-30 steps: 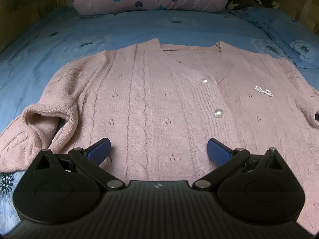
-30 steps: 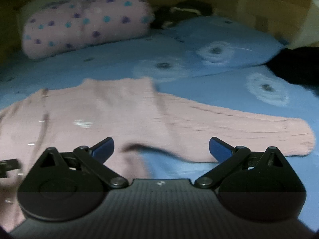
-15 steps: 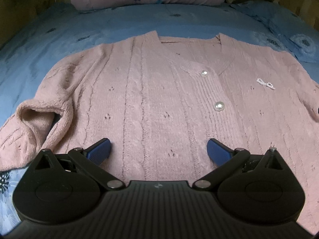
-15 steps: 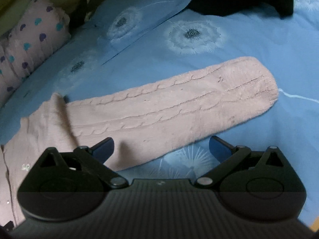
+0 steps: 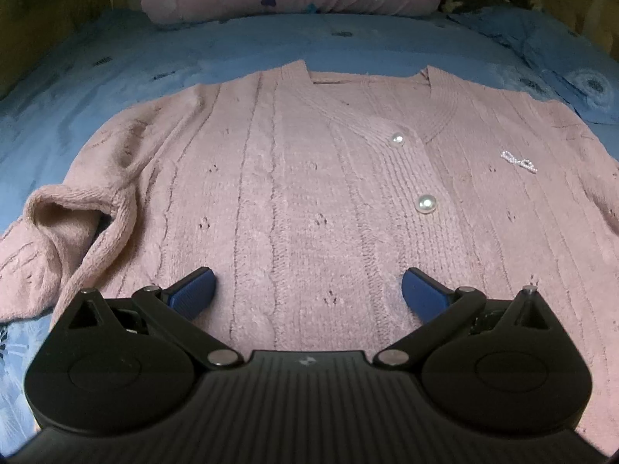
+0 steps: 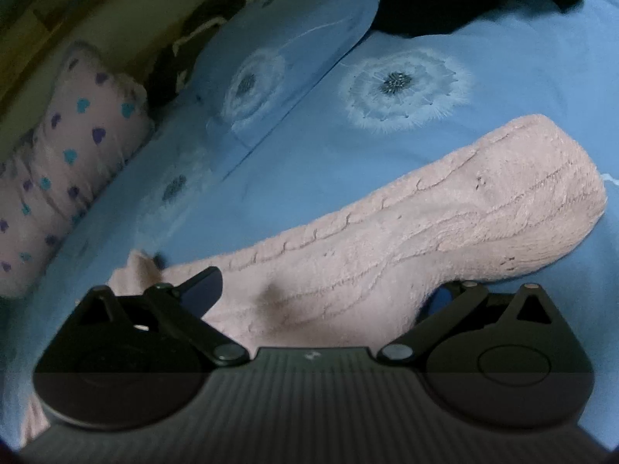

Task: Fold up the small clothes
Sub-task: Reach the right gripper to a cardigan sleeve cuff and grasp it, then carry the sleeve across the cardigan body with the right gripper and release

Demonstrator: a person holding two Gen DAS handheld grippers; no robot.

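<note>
The left tongs (image 5: 308, 293) hang wide apart over the lower front of the pink cardigan (image 5: 309, 201), gripping nothing. The right tongs (image 6: 329, 290) are spread wide too, low over the cardigan's sleeve (image 6: 445, 228), which runs between the blue fingers; whether they touch it I cannot tell. The cardigan lies flat, front up, on the blue bed (image 5: 232, 50), cable-knit, with pearl buttons (image 5: 425, 205), its other sleeve (image 5: 46, 239) bunched.
</note>
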